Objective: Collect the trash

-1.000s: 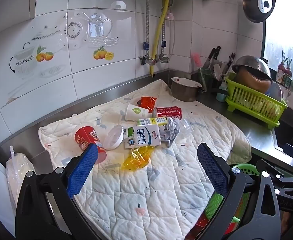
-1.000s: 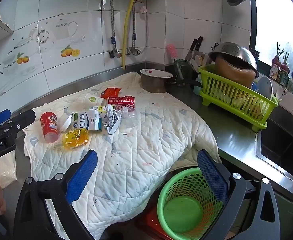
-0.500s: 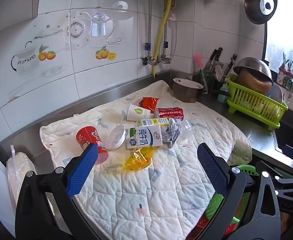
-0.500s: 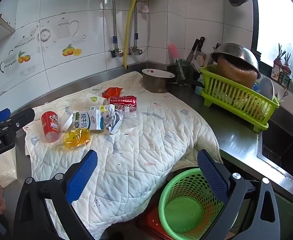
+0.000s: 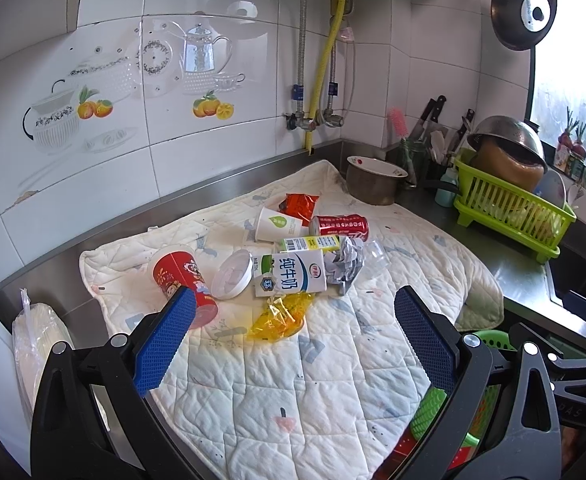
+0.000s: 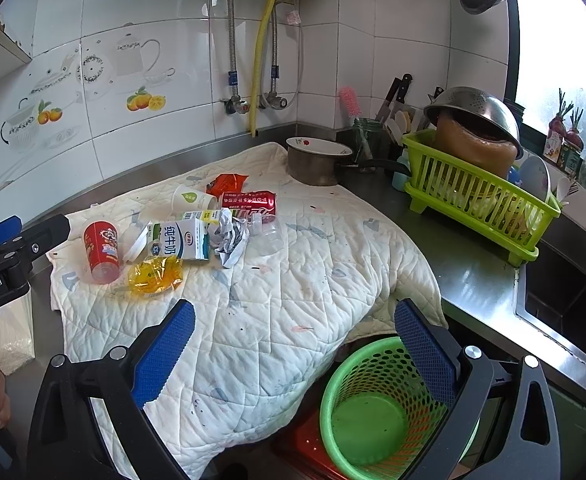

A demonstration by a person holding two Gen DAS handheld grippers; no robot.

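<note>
The trash lies in one loose heap on the quilted cloth [image 6: 285,312] that covers the counter [image 6: 473,264], toward the tiled wall: a red cup [image 5: 183,278] on its side, a white lid [image 5: 233,274], a milk carton [image 5: 291,274], a yellow wrapper [image 5: 283,312], crumpled paper [image 5: 343,264], a red can [image 5: 339,226], a paper cup [image 5: 277,222] and a red packet [image 5: 299,204]. Gathered that way, each piece can be picked singly without a long reach.

The green basket [image 6: 373,408] sits below the counter's front edge, under the overhanging cloth, and holds nothing, so no piece has been collected yet. Its low, near position likely lets trash be dropped straight in after a short carry.

The left gripper [image 5: 293,332] hovers above the cloth's near part, released and holding nothing, aimed at the heap; the yellow wrapper and red cup are nearest. The right gripper [image 6: 293,344] is likewise released and bare, poised over the front edge with the basket beside its right finger, seemingly waiting. The dish rack [image 6: 481,200] and pot [image 6: 317,164] stand well apart, out of the way.
</note>
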